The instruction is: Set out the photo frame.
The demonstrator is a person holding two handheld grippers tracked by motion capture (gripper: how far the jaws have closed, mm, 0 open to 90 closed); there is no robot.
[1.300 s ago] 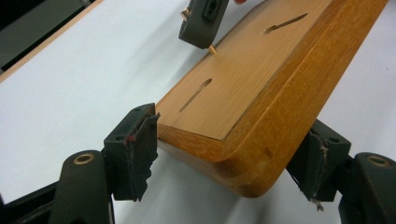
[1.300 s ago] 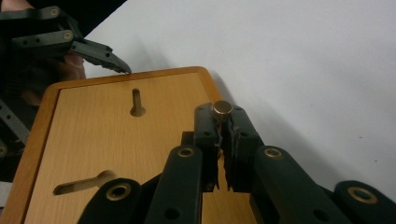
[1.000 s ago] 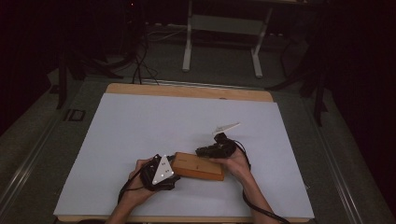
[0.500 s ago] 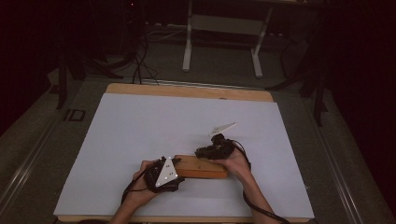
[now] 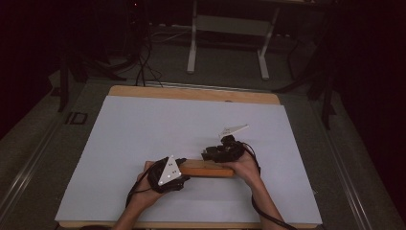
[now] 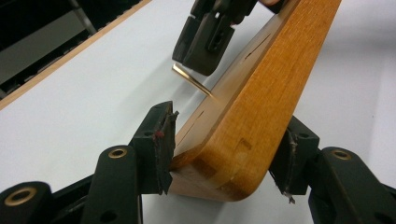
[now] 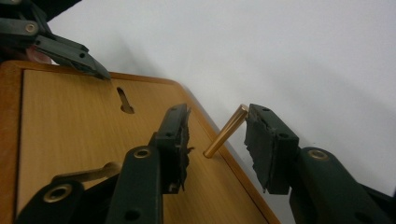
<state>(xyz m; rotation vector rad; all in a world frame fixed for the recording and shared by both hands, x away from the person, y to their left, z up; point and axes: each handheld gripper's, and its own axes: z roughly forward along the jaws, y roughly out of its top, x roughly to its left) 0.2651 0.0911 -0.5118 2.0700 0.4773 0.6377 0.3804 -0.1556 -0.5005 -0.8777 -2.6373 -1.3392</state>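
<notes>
Low at the near edge of the white table (image 5: 143,124), forearms reaching in. Left gripper (image 5: 168,173) level, clamped on the end of the wooden box (image 5: 208,168), just been closing. Right gripper (image 5: 221,151) tilted down over the box, just been opening, jaws apart around the brass latch (image 7: 226,130).

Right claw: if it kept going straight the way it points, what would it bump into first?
Probably the brass pin standing between the right claw's open jaws, then the wooden box it sticks out of; depth is hard to judge.
</notes>
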